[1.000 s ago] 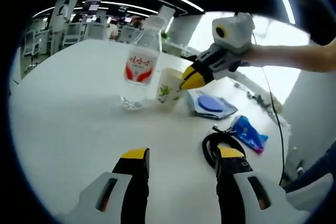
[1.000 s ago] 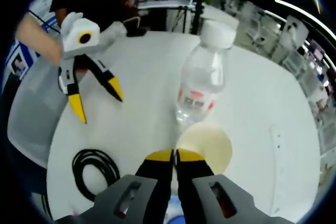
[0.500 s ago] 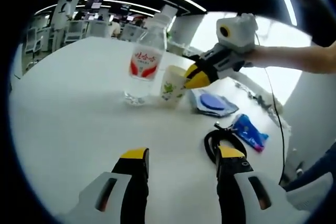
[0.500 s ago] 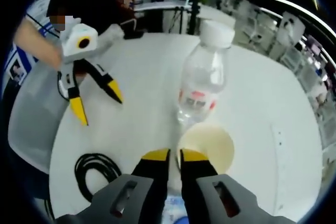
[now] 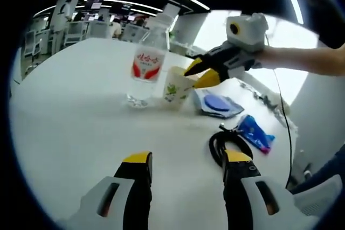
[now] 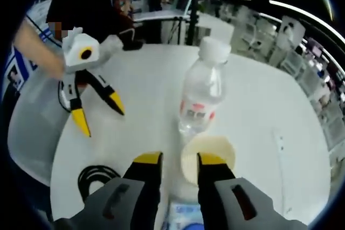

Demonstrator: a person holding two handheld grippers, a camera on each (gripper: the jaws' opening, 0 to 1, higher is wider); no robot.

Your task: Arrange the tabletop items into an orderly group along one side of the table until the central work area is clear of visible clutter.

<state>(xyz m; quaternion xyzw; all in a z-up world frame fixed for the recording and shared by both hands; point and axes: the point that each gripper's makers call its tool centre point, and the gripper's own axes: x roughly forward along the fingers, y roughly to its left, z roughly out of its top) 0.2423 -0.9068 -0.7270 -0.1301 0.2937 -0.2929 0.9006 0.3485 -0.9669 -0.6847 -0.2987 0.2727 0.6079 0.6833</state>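
Two claws are mine, and both stand apart with nothing between them. In the left gripper view my left claw [image 5: 184, 160] hangs low over the white table [image 5: 70, 127], its yellow-tipped jaws wide. Just right of its right jaw lies a coiled black cable [image 5: 226, 145], and a little farther right a blue packet [image 5: 255, 136]. Beyond those sits a flat pouch [image 5: 216, 104] with a blue disc on it. Left of the pouch stands a paper cup [image 5: 175, 86] with a green print, and touching or just beside it on the left a clear bottle [image 5: 146, 68] with a red label, upright. My right claw [image 5: 198, 74] comes in from the right, its tips parted above the cup's rim; I cannot tell whether they touch it.

In the right gripper view my right claw [image 6: 178, 160] is spread beside the cup [image 6: 209, 157], one jaw over its near rim. The cable [image 6: 96, 179] lies near left, the bottle [image 6: 201, 96] just beyond the cup, and my left claw [image 6: 97, 115] hangs far left, jaws splayed.
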